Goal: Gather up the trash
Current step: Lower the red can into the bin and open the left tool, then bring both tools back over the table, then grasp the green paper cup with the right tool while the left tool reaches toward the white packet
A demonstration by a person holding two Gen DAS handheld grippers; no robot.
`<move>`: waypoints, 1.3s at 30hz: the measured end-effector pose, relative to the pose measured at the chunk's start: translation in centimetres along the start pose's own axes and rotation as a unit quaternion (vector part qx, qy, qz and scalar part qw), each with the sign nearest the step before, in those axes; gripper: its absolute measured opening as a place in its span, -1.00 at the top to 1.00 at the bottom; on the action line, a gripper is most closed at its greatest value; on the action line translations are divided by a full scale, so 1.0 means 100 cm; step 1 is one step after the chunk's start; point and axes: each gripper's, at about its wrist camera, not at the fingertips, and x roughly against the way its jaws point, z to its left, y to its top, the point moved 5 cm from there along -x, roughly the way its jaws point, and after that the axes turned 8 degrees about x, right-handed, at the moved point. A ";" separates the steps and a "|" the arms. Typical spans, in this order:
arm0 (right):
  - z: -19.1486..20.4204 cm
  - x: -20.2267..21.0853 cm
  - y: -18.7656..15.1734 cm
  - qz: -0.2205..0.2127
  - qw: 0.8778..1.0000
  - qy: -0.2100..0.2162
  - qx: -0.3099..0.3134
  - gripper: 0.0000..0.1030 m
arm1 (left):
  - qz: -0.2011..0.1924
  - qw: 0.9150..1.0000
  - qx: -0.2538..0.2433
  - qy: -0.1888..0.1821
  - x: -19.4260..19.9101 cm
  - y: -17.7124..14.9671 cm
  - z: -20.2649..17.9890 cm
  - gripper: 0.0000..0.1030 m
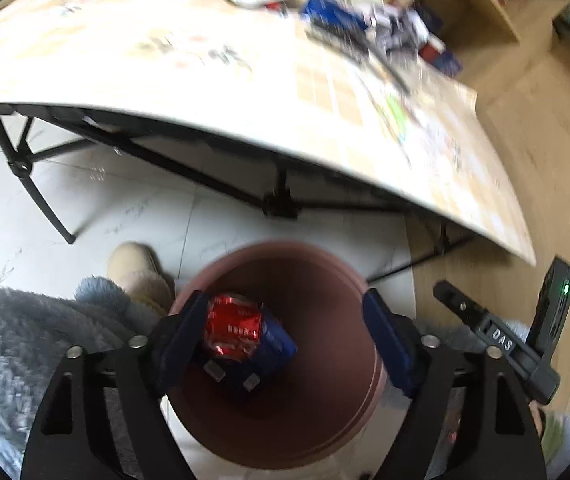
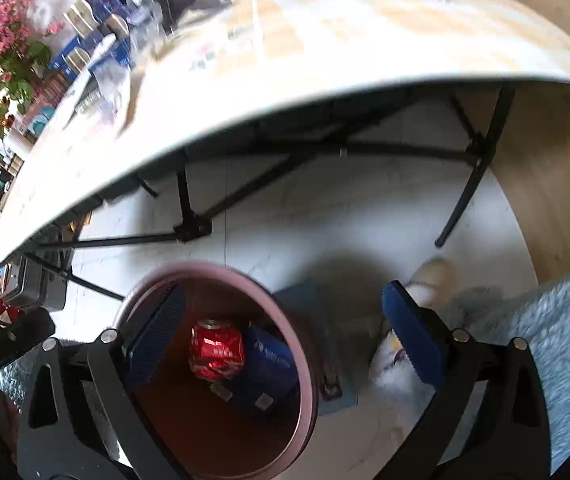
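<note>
A dark pink bin (image 1: 285, 256) stands on the white floor tiles in front of the table. Inside it lie a crushed red can (image 1: 233, 328) and a blue packet (image 1: 277, 340). My left gripper (image 1: 285, 308) hangs over the bin's mouth, open, its blue pads wide apart; the can shows just past the left pad, below it. In the right wrist view the same bin (image 2: 205, 270) holds the can (image 2: 215, 350) and packet (image 2: 269, 364). My right gripper (image 2: 285, 308) is open too, left finger over the bin, right finger outside its rim.
The folding table (image 1: 165, 60) with black legs (image 1: 281, 200) stands beyond the bin; a blue box and wrappers (image 1: 337, 12) crowd its far right end. A person's fuzzy grey garment (image 1: 17, 340) and beige slipper (image 1: 133, 264) are beside the bin. Wooden shelves (image 1: 477, 4) stand behind.
</note>
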 end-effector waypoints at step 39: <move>0.025 0.049 0.295 -0.140 0.985 0.024 0.099 -0.89 | -0.243 0.968 -0.055 0.006 0.078 0.204 0.004 -0.88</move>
